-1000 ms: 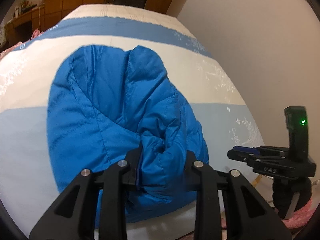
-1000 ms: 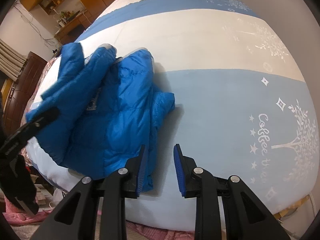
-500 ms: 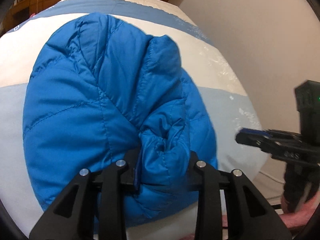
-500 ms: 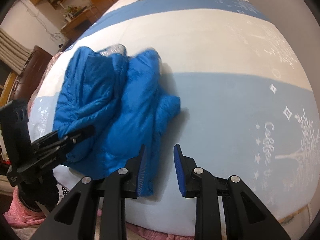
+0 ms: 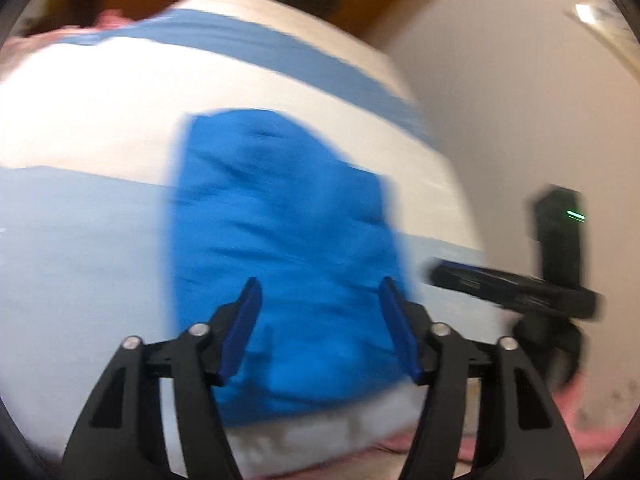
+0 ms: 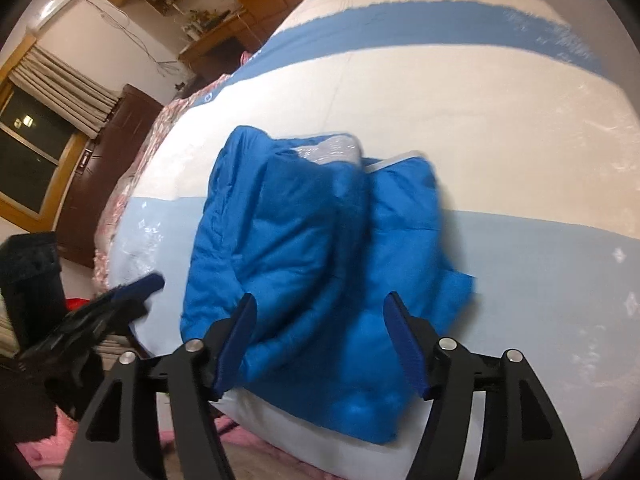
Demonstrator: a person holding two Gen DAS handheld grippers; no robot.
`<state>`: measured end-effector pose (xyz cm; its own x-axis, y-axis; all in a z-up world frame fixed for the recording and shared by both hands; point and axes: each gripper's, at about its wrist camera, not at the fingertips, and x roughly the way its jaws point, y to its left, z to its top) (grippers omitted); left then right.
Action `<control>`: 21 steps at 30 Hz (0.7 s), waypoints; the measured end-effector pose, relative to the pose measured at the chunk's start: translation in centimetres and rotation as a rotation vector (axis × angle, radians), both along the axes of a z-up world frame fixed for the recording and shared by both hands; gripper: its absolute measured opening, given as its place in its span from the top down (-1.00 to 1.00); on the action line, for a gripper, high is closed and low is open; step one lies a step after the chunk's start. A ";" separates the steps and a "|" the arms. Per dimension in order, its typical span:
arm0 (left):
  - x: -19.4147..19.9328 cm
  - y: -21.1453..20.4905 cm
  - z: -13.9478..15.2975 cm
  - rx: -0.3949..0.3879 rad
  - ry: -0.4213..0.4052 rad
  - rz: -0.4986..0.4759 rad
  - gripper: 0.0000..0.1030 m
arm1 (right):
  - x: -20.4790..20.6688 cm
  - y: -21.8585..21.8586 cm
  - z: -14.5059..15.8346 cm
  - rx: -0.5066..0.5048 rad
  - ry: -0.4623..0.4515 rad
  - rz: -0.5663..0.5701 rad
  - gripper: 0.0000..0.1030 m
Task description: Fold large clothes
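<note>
A blue padded jacket [image 5: 280, 248] lies folded in a rough rectangle on the bed near its front edge. In the right wrist view the jacket [image 6: 320, 256] shows a folded flap on top and a strip of pale lining at the far end. My left gripper [image 5: 320, 328] is open and empty, just in front of the jacket's near edge. My right gripper [image 6: 320, 344] is open and empty, over the jacket's near edge. Each gripper shows in the other's view: the right one [image 5: 508, 288] and the left one [image 6: 120, 300]. The left wrist view is motion-blurred.
The bed cover [image 6: 480, 120] has white, light blue and dark blue bands. A plain wall [image 5: 520, 100] stands right of the bed. Wooden furniture [image 6: 104, 176], a window and shelves stand left of it. Pink fabric [image 6: 36, 452] lies on the floor.
My left gripper has let go of the jacket and opened, and the jacket now lies flat on the bed. My right gripper has opened wide and moved left over the jacket.
</note>
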<state>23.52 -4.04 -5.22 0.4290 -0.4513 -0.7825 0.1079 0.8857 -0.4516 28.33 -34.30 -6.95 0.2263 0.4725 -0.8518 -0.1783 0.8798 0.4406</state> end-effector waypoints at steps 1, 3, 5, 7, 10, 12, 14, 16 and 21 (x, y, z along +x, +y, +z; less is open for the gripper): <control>0.7 0.3 -0.4 0.042 0.003 0.018 -0.03 | 0.3 0.6 -0.3 0.004 0.011 0.004 -0.28; 2.4 0.8 -1.7 0.123 0.031 0.038 0.08 | 1.5 1.6 -1.3 0.008 0.049 0.011 -0.31; 4.4 0.7 -3.1 0.120 0.068 0.034 0.13 | 2.4 2.3 -2.2 -0.005 0.086 0.002 -0.35; 5.4 0.9 -4.2 0.135 0.085 0.031 0.15 | 3.1 2.7 -3.3 -0.012 0.124 -0.008 -0.35; 6.4 1.1 -4.7 0.124 0.083 0.021 0.15 | 3.9 3.5 -4.7 -0.004 0.171 -0.011 -0.35; 6.7 0.9 -5.1 0.125 0.078 0.010 0.14 | 4.1 4.2 -5.2 -0.018 0.170 -0.008 -0.29; 7.1 1.3 -5.3 0.117 0.084 -0.001 0.12 | 4.3 4.6 -5.5 -0.015 0.169 -0.004 -0.03; 7.3 1.8 -5.4 0.110 0.090 -0.006 0.12 | 4.3 5.0 -5.2 0.002 0.156 -0.002 0.26; 6.8 3.0 -4.6 0.092 0.090 -0.002 0.12 | 3.0 6.0 -1.1 -0.046 0.014 0.035 0.75</control>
<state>30.33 -1.07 -9.78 0.3545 -0.3763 -0.8560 0.0725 0.9238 -0.3760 31.34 -28.31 -8.09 0.1981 0.4398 -0.8760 -0.2035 0.8927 0.4021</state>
